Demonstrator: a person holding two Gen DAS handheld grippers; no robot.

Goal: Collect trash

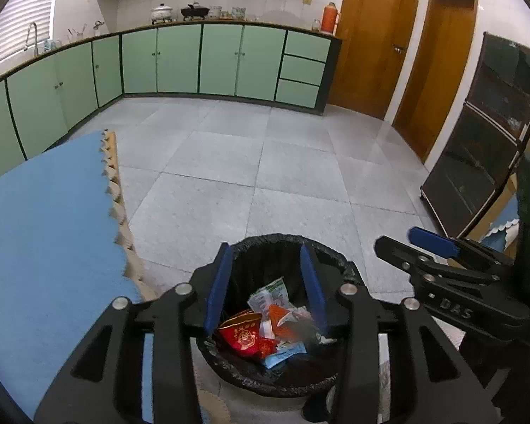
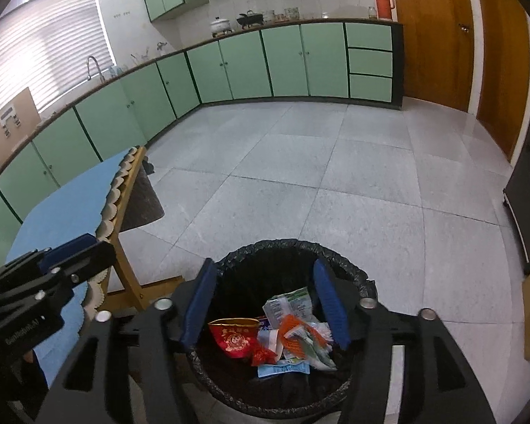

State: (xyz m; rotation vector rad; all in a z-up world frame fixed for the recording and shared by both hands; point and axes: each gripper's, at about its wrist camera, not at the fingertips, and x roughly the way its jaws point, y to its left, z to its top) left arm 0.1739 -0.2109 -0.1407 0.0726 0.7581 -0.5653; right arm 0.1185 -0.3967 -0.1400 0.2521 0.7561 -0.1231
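Observation:
A bin lined with a black bag [image 1: 286, 239] [image 2: 282, 244] stands on the floor right below both grippers. Inside lie a red packet [image 1: 243, 337] [image 2: 233, 341], a green-and-white wrapper [image 1: 270, 293] [image 2: 289, 305], an orange wrapper [image 1: 281, 316] [image 2: 293, 328] and a light blue wrapper [image 2: 282, 369]. My left gripper [image 1: 265, 249] [image 2: 95, 245] hangs over the bin mouth, open, with nothing between its blue pads. My right gripper [image 2: 265, 265] [image 1: 402, 238] hangs beside it, also open and empty.
A blue-covered table with a scalloped edge [image 1: 53, 229] [image 2: 70, 194] stands close on the left of the bin. Green kitchen cabinets [image 1: 180, 60] line the far walls. A dark glass-front cabinet [image 1: 484, 141] stands on the right, beside wooden doors [image 1: 371, 35]. Grey floor tiles [image 2: 335, 176] stretch beyond.

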